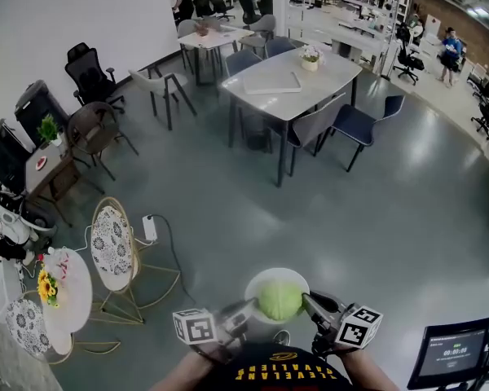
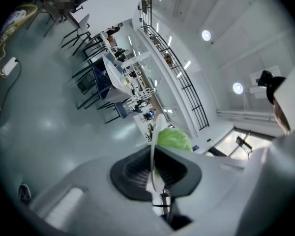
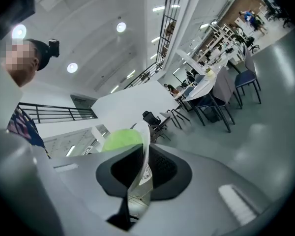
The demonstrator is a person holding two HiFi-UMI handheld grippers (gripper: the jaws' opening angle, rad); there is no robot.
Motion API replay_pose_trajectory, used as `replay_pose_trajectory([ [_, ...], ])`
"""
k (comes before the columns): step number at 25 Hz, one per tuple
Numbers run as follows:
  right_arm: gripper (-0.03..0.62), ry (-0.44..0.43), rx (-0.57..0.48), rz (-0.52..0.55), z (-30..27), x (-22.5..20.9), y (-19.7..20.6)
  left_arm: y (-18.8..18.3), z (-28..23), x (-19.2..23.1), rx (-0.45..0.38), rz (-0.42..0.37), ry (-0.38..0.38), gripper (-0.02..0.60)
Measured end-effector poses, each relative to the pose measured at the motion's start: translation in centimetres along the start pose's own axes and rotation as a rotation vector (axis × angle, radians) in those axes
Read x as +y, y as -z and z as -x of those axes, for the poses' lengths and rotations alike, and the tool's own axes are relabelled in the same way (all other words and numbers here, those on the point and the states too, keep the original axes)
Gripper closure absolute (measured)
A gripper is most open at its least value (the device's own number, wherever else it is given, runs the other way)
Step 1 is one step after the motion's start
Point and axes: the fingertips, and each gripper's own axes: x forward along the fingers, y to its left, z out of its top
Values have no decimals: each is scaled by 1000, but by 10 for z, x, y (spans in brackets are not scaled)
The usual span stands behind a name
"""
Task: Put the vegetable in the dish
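Observation:
A white dish (image 1: 266,281) is held in the air just in front of me, with a round green cabbage (image 1: 279,300) lying in it. My left gripper (image 1: 243,314) is shut on the dish's left rim and my right gripper (image 1: 310,304) on its right rim. In the left gripper view the thin white dish rim (image 2: 153,149) runs edge-on between the jaws of the left gripper (image 2: 155,170), with the cabbage (image 2: 173,139) behind it. In the right gripper view the right gripper (image 3: 140,173) likewise clamps the dish rim (image 3: 146,149), and the cabbage (image 3: 122,139) shows to its left.
Below lies a grey floor (image 1: 228,194). At the left stand a round side table with sunflowers (image 1: 61,296) and a wire chair (image 1: 114,247), with a power strip (image 1: 149,228) beside it. A grey table with chairs (image 1: 289,80) stands farther off. A screen (image 1: 455,353) is at the bottom right.

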Motion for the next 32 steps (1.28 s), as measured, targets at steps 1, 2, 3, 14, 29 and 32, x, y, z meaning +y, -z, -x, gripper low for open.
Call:
replay_pose_trajectory([
  [1,565,-5,0,-22,5,-5,-3,3,-6,-1,-3,10,-7,570],
  [2,565,-9,1,-37,8,-9,-5,6,-12,-1,-5,21,-14,571],
  [3,565,-10,4,-46,11,-13,-6,9,-16,0,-6,29,-23,569],
  [14,559,-25,55,-94,-34,-59,-29,-31,-43,42,-16,75,-61,569],
  [29,559,63,8,-61,-229,-110,-144,-257,-78,125,83,32,23,571],
  [32,559,78,9,-59,-257,-120,-157,-287,-83,140,89,35,26,571],
])
